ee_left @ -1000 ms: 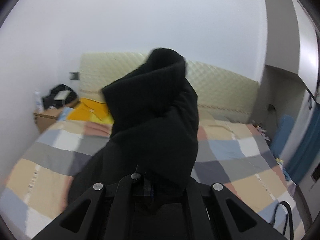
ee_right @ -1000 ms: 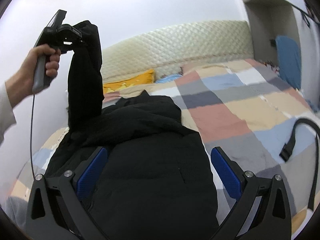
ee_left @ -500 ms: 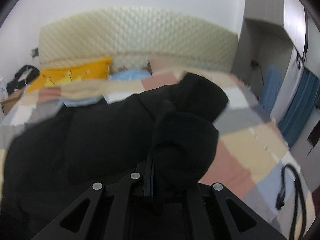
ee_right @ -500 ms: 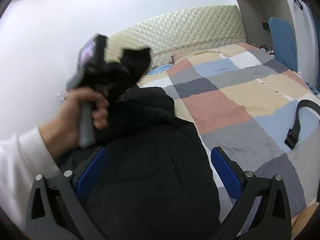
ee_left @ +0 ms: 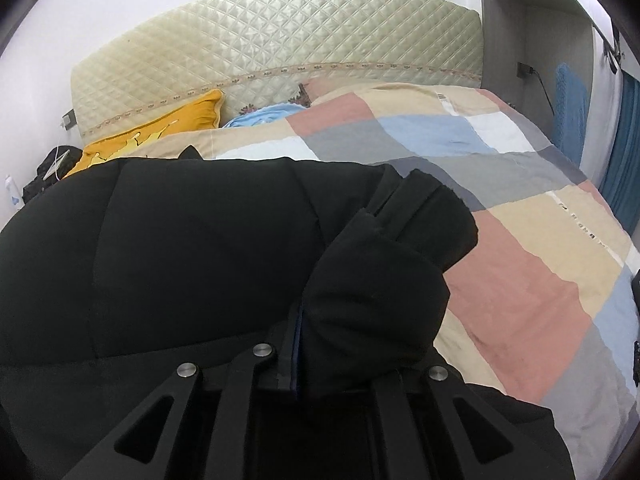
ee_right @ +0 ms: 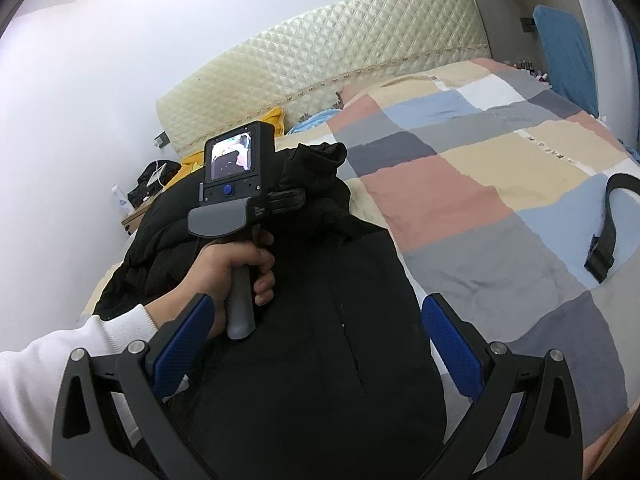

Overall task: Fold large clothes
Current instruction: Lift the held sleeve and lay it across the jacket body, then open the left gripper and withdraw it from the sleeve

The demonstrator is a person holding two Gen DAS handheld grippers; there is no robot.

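- On the patchwork bed (ee_right: 480, 200), one black padded jacket (ee_right: 320, 340) is spread along the side nearest the white wall, its bulk lying flat on the quilt.
- One sleeve (ee_left: 376, 300) of the jacket is pinched between the pressed-together left tongs (ee_left: 298, 344); a second earlier it was held high above the bed, and it has since been brought down and laid across the jacket's body.
- In the right wrist view, the left tongs (ee_right: 296, 196) are seen low over the jacket, gripped by one bare hand (ee_right: 236, 268) in a white cuff; a second earlier that hand was raised near the wall.
- The right tongs (ee_right: 316, 344) are spread wide over the jacket's near part, with nothing between the two blue pads (ee_right: 182, 340); that spread is unchanged from the earlier frames.
- Beyond the jacket, toward the quilted headboard (ee_left: 280, 60), one yellow pillow (ee_left: 160, 132) and one pale blue cloth (ee_left: 264, 114) are seen.
- One black strap (ee_right: 612, 224) lies on the bed, well apart from the jacket, on the side away from the wall.
- One nightstand (ee_right: 134, 220) stands beside the bed against the wall, next to the jacket's far end.
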